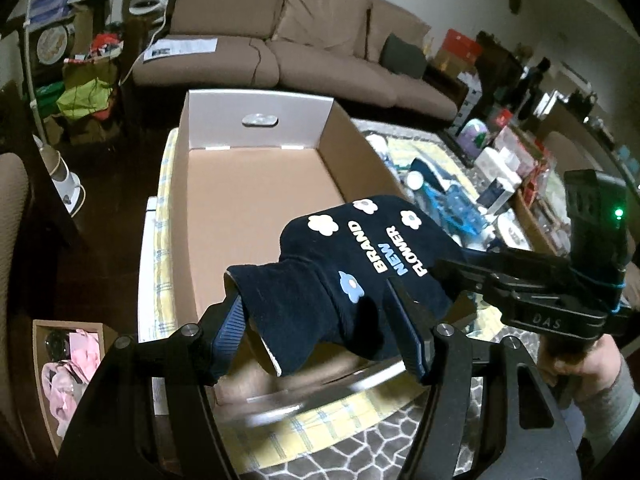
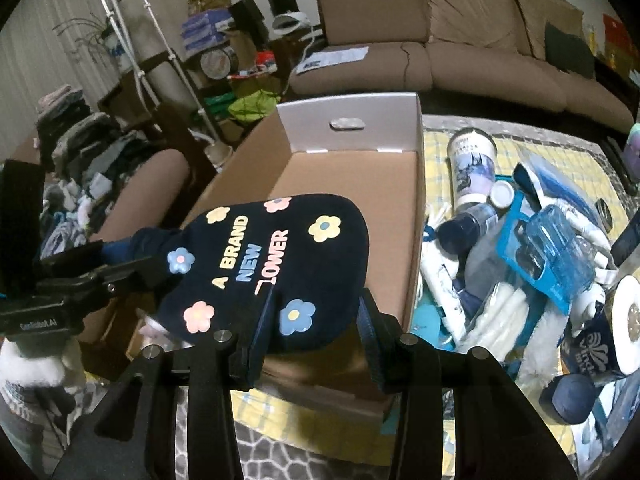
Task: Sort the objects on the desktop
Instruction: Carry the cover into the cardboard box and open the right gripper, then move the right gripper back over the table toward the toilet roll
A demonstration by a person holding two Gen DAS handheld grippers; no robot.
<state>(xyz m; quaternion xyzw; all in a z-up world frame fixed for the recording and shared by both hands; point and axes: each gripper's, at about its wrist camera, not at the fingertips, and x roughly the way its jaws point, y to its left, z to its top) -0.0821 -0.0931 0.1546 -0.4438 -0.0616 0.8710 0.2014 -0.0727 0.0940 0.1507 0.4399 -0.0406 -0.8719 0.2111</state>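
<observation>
Above the near end of the cardboard box (image 1: 256, 200), my left gripper (image 1: 320, 332) clamps the neck of the navy flowered pouch (image 1: 360, 264). To its right, my right gripper (image 2: 316, 332) pinches the rounded end, so the soft item hangs level for lowering inside, judging by position.

1. The pouch (image 2: 276, 264) is dark navy cloth, soft and matt, with smooth printed flowers and letters.
2. The box (image 1: 256, 200) is plain brown cardboard, matt inside, with a white end panel.
3. The left tool (image 1: 326, 336) is matt black plastic; its fingers (image 1: 230, 332) carry ribbed blue pads.
4. The sofa (image 1: 280, 44) is brown woven cloth.
5. The case (image 2: 560, 252) is clear blue plastic, glossy.
6. The blanket (image 2: 440, 152) under the box is yellow checked cloth.
</observation>
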